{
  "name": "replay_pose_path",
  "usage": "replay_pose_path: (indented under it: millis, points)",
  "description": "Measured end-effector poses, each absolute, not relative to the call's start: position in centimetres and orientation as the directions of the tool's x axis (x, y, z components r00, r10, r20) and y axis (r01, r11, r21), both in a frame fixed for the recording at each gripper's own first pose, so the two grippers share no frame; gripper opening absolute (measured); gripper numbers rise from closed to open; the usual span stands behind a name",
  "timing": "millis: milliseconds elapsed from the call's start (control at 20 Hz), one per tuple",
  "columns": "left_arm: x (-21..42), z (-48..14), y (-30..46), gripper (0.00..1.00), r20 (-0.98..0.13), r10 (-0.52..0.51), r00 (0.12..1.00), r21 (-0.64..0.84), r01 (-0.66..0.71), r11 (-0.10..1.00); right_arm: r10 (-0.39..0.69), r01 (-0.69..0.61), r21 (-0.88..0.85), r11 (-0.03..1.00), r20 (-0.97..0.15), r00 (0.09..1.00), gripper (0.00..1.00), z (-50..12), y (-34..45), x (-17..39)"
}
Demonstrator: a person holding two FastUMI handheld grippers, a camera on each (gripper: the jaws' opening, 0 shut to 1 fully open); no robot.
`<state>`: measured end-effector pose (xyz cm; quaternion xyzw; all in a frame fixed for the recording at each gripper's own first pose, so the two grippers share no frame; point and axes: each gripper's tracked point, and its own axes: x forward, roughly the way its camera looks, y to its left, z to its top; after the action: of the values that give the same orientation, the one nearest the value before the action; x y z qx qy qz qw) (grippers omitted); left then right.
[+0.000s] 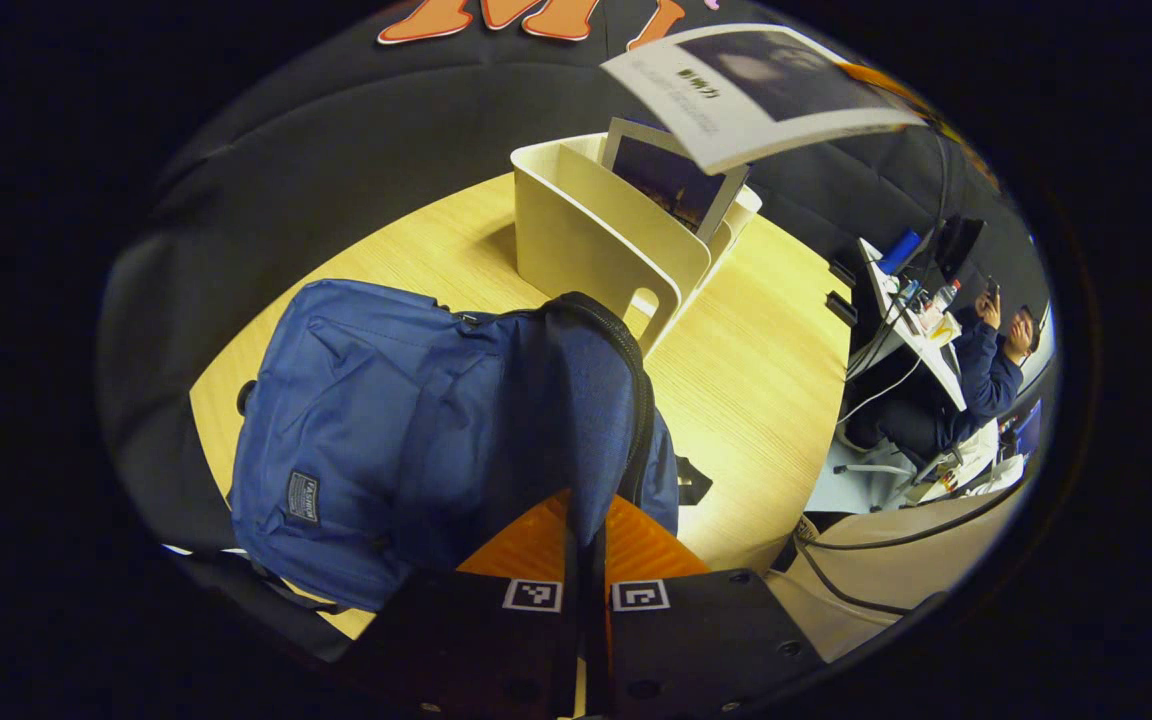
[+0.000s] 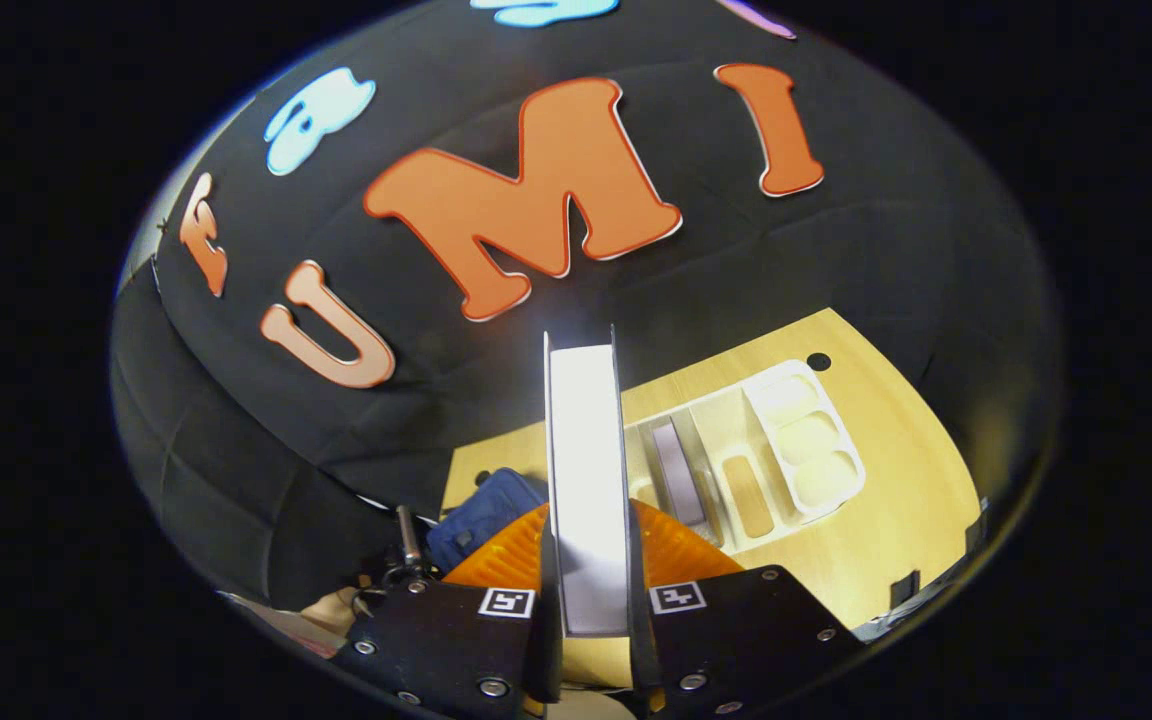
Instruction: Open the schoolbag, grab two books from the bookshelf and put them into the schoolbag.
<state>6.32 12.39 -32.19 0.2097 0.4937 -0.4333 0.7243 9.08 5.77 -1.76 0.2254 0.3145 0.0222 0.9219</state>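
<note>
The blue fabric schoolbag (image 1: 416, 440) is lying near the left edge of the pale wooden bench (image 1: 766, 390), its zip mouth turned towards the bookshelf. The left gripper (image 1: 586, 545) is pinching a fold of the bag's flap beside the zip, fingers pressed together on the cloth; it seems to be holding the mouth up and open so a book can drop in. Towards the bench's far edge, just behind the bag, the cream slotted plastic bookshelf (image 1: 616, 235) is standing upright with one dark-covered book (image 1: 671, 180) leaning in a rear slot, waiting to be taken. Above it, a thin white-covered book (image 1: 766, 90) is hanging in the air, tilted.

In the right gripper view, the right gripper (image 2: 591, 560) is clamping that white-covered book (image 2: 586, 470) edge-on between both fingers, high over the bench, with the bookshelf (image 2: 796, 450) below and the schoolbag (image 2: 486, 515) off to its left. In my judgement the first book is being carried across to the held-open bag
</note>
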Motion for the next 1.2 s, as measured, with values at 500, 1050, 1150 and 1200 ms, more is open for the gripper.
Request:
replay_pose_path:
  millis: [500, 1050, 1150, 1200]
  points:
    - [6.5, -29.6, 10.9, 0.04, -0.906, -0.378, 0.189, -0.031, 0.862, 0.505, 0.353, 0.239, 0.786, 0.569, -0.497, 0.793, 0.27, -18.1, 13.5, -3.1]
    - [6.8, -28.3, 10.7, 0.04, -0.912, -0.342, 0.229, 0.040, 0.876, 0.481, 0.458, 0.257, 0.860, 0.442, -0.462, 0.760, 0.27, -30.8, 22.3, 5.2]
    - [6.9, -27.9, 10.6, 0.03, -0.911, -0.337, 0.240, 0.057, 0.880, 0.472, 0.472, 0.255, 0.858, 0.446, -0.468, 0.748, 0.27, -32.1, 24.2, 6.9]
    - [6.9, -27.6, 10.3, 0.03, -0.911, -0.335, 0.243, 0.062, 0.881, 0.470, 0.477, 0.254, 0.857, 0.447, -0.469, 0.743, 0.27, -32.7, 25.1, 7.9]
